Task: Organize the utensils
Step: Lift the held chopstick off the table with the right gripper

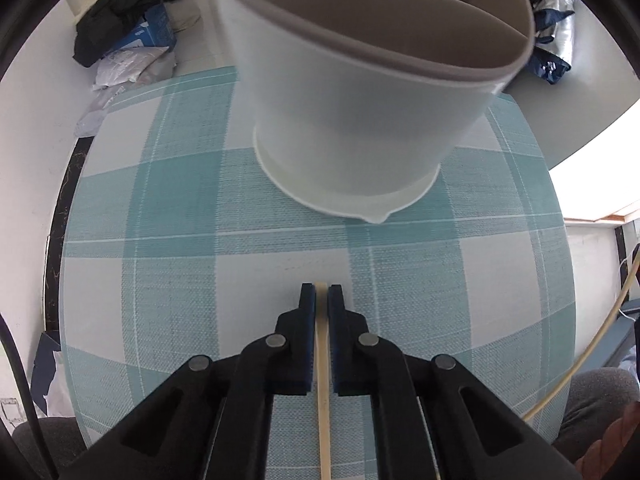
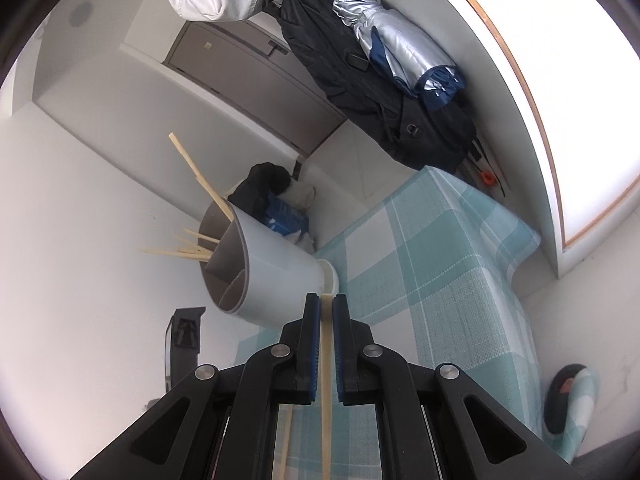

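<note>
Left gripper (image 1: 321,289) clenched on a pale wooden chopstick (image 1: 322,360), its lower end cut off, right gripper (image 2: 326,300) gripping another pale chopstick (image 2: 326,380), white divided utensil holder with grey lining (image 2: 276,268) on the teal checked tablecloth (image 1: 180,240) (rim cropped in left view), several chopsticks (image 2: 192,252) inside.

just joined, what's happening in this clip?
A person is sorting chopsticks into a white divided utensil holder on a teal checked tablecloth. The left gripper is shut on one chopstick, facing the holder. The right gripper is shut on another chopstick. Several chopsticks already stand in one compartment.
</note>
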A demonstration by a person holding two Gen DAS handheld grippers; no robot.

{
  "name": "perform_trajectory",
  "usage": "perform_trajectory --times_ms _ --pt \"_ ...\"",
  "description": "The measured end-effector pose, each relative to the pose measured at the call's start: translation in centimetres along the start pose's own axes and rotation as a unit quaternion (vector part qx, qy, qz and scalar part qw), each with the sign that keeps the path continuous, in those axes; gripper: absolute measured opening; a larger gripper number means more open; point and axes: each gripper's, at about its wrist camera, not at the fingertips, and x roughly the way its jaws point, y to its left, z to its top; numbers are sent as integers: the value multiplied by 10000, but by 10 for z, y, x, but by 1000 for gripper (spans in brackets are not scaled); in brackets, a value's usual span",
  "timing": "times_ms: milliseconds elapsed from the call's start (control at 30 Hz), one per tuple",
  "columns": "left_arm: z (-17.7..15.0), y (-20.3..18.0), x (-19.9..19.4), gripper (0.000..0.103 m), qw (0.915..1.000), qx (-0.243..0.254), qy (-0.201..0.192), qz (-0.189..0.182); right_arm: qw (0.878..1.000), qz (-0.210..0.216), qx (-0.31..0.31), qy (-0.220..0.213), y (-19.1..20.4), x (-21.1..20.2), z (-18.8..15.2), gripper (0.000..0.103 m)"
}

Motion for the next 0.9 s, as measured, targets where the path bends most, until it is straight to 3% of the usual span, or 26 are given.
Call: perform_trajectory --times_ms 100,233,300,467,600,700,900 --pt "-5 -1 -7 2 9999 0 -103 -44 9999 -41 -109 10 2 -1 -1 6" --pt "-13 3 -35 2 9955 -104 -758 -561 9988 -186 -448 -39 14 -6 -6 6" --pt "-21 7 -58 2 9892 -112 -1286 -701 9967 -253 -760 -102 26 -9 -10 6" --pt "-42 15 -97 2 9732 -18 -2066 -1008 9862 -105 -1611 -360 66 -19 -23 6" --pt "-58 23 -130 2 9527 -3 -2766 -1257 9750 -127 -2167 -474 91 -23 -34 6" --pt "-64 20 -144 2 9410 -45 -3066 -1431 9681 -263 -2445 -473 104 -21 -43 5" --pt "-50 31 -146 2 9314 -136 -3332 -1457 9652 -307 -2562 -423 115 -18 -51 5"
